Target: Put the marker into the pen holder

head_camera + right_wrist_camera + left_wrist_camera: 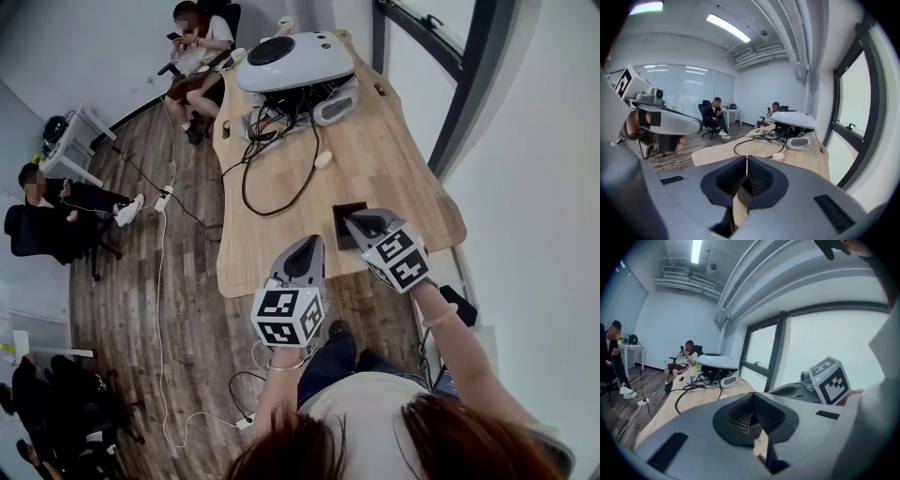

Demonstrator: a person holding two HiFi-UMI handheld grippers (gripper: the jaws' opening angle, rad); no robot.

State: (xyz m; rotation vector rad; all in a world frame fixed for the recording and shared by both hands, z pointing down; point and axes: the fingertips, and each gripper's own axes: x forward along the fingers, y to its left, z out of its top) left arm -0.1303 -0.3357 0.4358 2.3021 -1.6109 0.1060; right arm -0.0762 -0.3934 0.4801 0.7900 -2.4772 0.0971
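On the near end of the wooden table (394, 159) stands a dark square pen holder (345, 217), partly covered by my right gripper (361, 223). That gripper hangs just over the holder with its jaws shut and nothing between them; in the right gripper view (746, 174) the holder's dark corner (744, 198) shows right under the tips. My left gripper (305, 251) hovers at the table's front edge, left of the holder, also shut and empty (750, 416). No marker shows in any view.
A white domed device (295, 61) on a tangle of cables fills the table's far end. A black cable loop (272, 192) and a small white puck (323, 159) lie mid-table. People sit at the left (56, 202) and the far end (192, 42). A window wall runs along the right.
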